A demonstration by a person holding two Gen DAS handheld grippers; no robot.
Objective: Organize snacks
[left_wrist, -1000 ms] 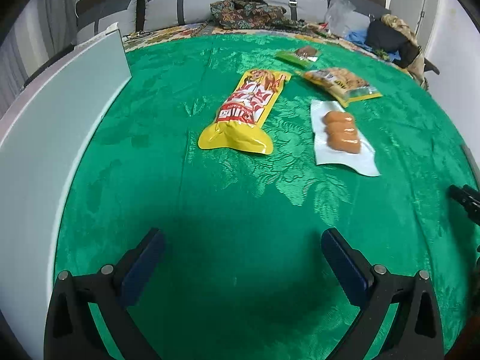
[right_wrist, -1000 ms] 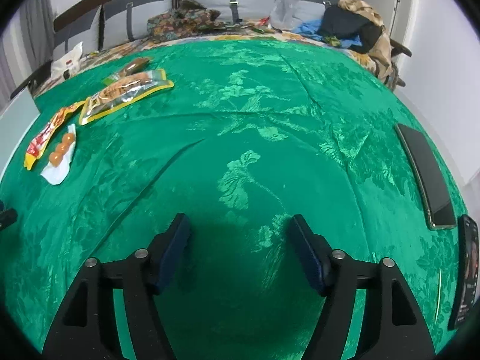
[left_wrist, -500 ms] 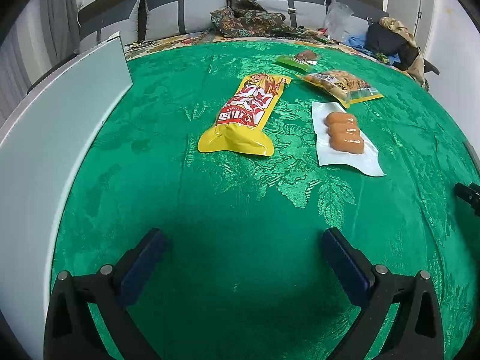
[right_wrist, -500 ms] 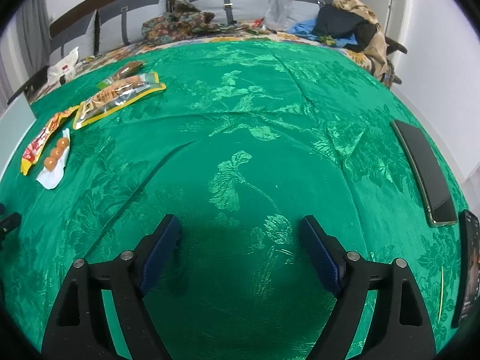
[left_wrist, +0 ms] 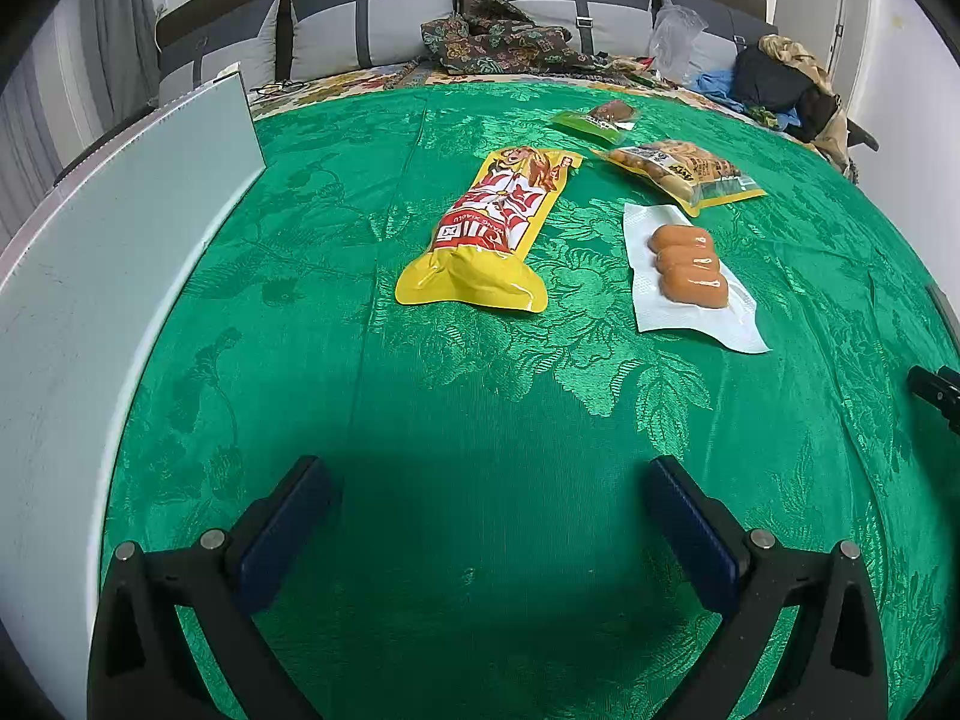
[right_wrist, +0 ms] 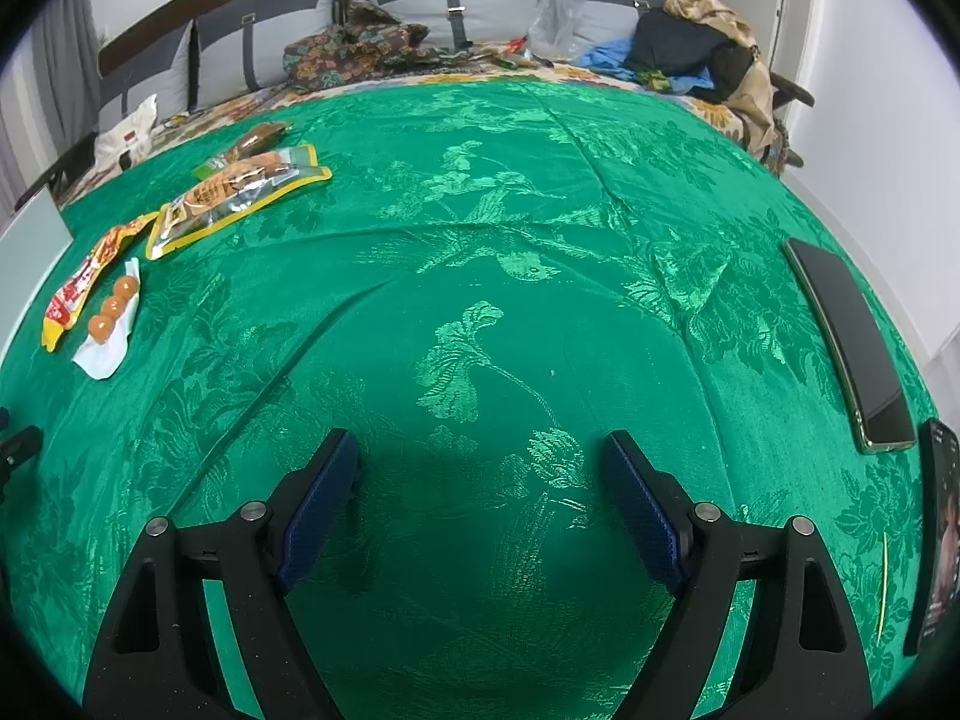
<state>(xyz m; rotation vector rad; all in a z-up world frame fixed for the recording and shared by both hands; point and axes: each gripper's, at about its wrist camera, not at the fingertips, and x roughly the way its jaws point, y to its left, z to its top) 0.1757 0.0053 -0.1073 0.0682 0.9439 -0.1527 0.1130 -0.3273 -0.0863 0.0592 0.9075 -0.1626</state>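
Several snack packs lie on the green tablecloth. A long yellow-and-red pack lies ahead of my open, empty left gripper. A clear white pack of three orange sausages lies to its right. A yellow-edged pack and a small green pack lie farther back. My right gripper is open and empty over bare cloth; the same packs show far left in its view: yellow-and-red, sausages, yellow-edged, green.
A pale upright board runs along the table's left edge. Two dark phones lie at the right edge. Cushions, clothes and a plastic bag sit on the sofa behind the table.
Both grippers have tilted or drawn back slightly, so the snacks sit lower and nearer in the left view. The right gripper's jaws have opened wider. Nothing on the table has moved.
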